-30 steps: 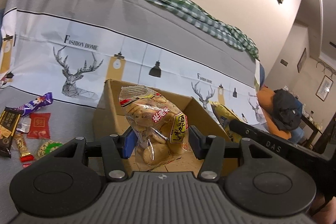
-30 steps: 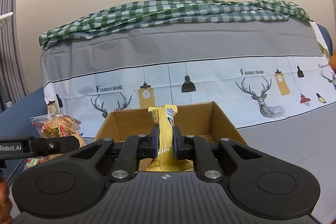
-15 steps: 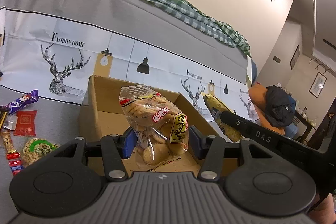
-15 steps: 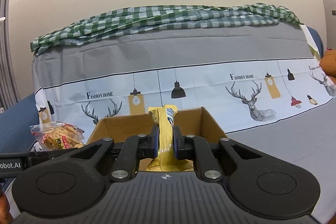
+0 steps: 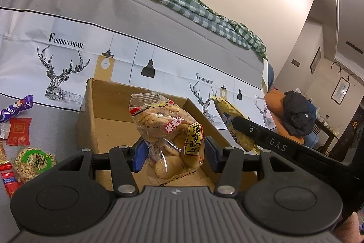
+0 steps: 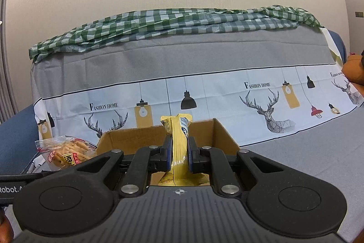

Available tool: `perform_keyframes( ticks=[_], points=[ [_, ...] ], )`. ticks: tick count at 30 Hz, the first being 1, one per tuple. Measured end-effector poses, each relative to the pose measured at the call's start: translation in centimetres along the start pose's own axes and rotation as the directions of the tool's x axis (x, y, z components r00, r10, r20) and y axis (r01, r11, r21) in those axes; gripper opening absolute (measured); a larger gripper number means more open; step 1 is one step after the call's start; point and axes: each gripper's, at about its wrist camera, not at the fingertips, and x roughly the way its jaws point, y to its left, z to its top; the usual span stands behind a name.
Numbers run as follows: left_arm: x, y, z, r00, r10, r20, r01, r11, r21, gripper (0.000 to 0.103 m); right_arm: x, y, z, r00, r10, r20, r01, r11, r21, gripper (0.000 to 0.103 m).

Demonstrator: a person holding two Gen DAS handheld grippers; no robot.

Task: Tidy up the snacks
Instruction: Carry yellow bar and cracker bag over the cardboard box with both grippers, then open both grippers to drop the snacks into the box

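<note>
My left gripper (image 5: 174, 155) is shut on a clear bag of biscuits (image 5: 167, 129) and holds it over the open cardboard box (image 5: 107, 120). My right gripper (image 6: 179, 155) is shut on a yellow snack packet (image 6: 178, 142), held upright above the same box (image 6: 221, 136). The yellow packet (image 5: 234, 126) and right gripper show at the box's right side in the left wrist view. The biscuit bag (image 6: 64, 154) shows at the left in the right wrist view.
Several loose snacks lie on the grey cloth left of the box: a purple bar (image 5: 16, 106), a red sachet (image 5: 19, 131), a round green-label pack (image 5: 33, 161). A deer-print cover (image 6: 204, 92) and green checked cloth (image 6: 170, 22) rise behind the box.
Both grippers have shifted slightly over the box while keeping their snacks. In the left wrist view the box and loose snacks have drifted sideways.
</note>
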Motion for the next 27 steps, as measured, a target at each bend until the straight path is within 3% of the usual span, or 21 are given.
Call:
perform_keyframes(
  ticks=[27],
  points=[
    [0.37, 0.04, -0.07, 1.0, -0.018, -0.002, 0.018, 1.0, -0.016, 0.058, -0.2, -0.26, 0.03, 0.999, -0.007, 0.031, 0.007, 1.0, -0.001, 0.013]
  ],
)
